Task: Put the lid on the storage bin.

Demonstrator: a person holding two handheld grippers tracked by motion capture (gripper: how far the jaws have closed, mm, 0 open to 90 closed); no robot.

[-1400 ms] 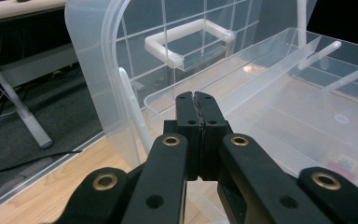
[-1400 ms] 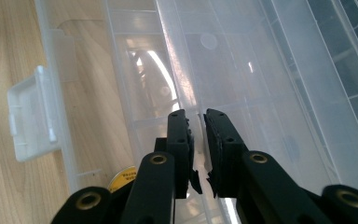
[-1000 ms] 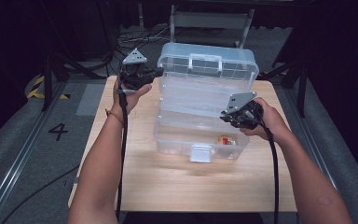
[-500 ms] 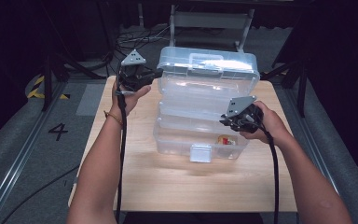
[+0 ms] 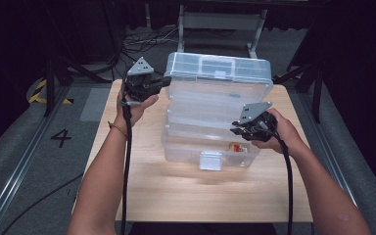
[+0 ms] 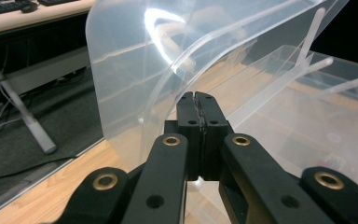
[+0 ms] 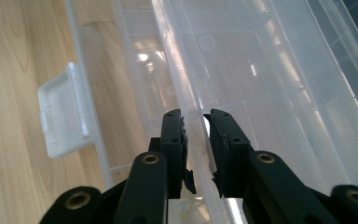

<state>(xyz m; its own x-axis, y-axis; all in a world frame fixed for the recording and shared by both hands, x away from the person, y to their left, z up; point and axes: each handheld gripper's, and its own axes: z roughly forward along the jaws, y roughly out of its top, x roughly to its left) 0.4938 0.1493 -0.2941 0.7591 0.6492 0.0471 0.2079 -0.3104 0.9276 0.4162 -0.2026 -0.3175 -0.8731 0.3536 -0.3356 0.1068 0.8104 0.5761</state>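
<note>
A clear plastic box (image 5: pixel 215 117) stood at the middle of the wooden table (image 5: pixel 186 196), its tiers fanned open and its lid (image 5: pixel 219 68) raised at the far side, a white latch (image 5: pixel 210 160) on the near wall. The left gripper (image 6: pixel 196 100), jaws pressed together, sat at the lid's left edge. The right gripper (image 7: pixel 195 119), jaws just opening to a narrow gap, straddled a tray's rim at the box's right end without pressing it.
</note>
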